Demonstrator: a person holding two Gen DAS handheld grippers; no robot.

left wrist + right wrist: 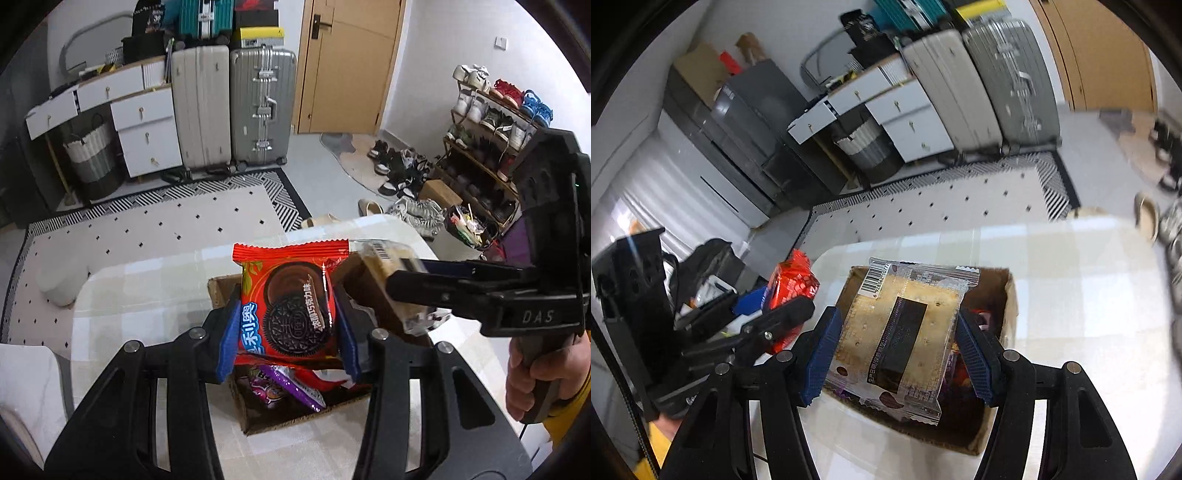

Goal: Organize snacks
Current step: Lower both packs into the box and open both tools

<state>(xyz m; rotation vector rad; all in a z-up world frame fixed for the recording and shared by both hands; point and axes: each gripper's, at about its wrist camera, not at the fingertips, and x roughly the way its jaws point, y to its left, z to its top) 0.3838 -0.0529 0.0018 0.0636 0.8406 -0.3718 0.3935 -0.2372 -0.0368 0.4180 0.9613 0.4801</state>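
My left gripper (288, 328) is shut on a red Oreo packet (291, 306), held upright over an open cardboard box (280, 421) on the table. A purple snack packet (291, 387) lies inside the box. My right gripper (897, 350) is shut on a clear-wrapped cracker pack (901, 339) with a dark label, above the same cardboard box (1008, 295). In the left wrist view the right gripper (399, 291) comes in from the right, held by a hand (539, 373), with the cracker pack (388, 266) in it. The right wrist view shows the left gripper (764, 325) at left with the red packet (792, 280).
The table (147, 288) has a pale checked cloth; its far edge is rounded. Beyond it lie a patterned rug (147, 218), two suitcases (236, 107), a white drawer unit (144, 122), a door (343, 66) and a shoe rack (487, 147) with several shoes.
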